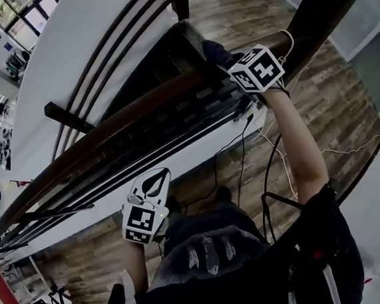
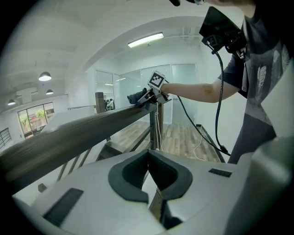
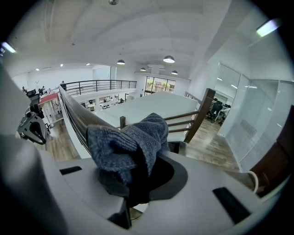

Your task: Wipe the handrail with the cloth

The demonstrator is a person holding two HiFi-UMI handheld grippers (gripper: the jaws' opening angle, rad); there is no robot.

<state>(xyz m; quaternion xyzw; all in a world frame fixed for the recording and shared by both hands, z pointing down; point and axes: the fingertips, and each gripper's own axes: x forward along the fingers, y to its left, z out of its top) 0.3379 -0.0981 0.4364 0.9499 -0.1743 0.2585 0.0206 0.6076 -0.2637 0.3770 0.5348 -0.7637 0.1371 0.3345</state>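
Jaws of right gripper (image 3: pixel 142 160) tight on cloth (image 3: pixel 133 137) atop handrail (image 1: pixel 108 132); left gripper (image 2: pixel 148 153) closed, empty.

Wood plank floor (image 1: pixel 339 100), black cable (image 2: pixel 217 101), pendant lamps (image 3: pixel 168 59), glass wall (image 3: pixel 262 114)

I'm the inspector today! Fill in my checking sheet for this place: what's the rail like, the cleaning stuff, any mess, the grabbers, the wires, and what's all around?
Surface: dark wooden handrail, long, with metal bars under it; whether it is dusty cannot be told.
Job's things: grey-blue cloth, bunched up, lying on top of the handrail.
Clutter: nothing seen on the rail.
Grippers: right gripper shut on the cloth at the rail; left gripper shut, empty, held off the rail.
Cables: black cable hangs from the person; thin white cable lies on the wood floor.
Surroundings: glass walls, ceiling lamps, an open office lower down.
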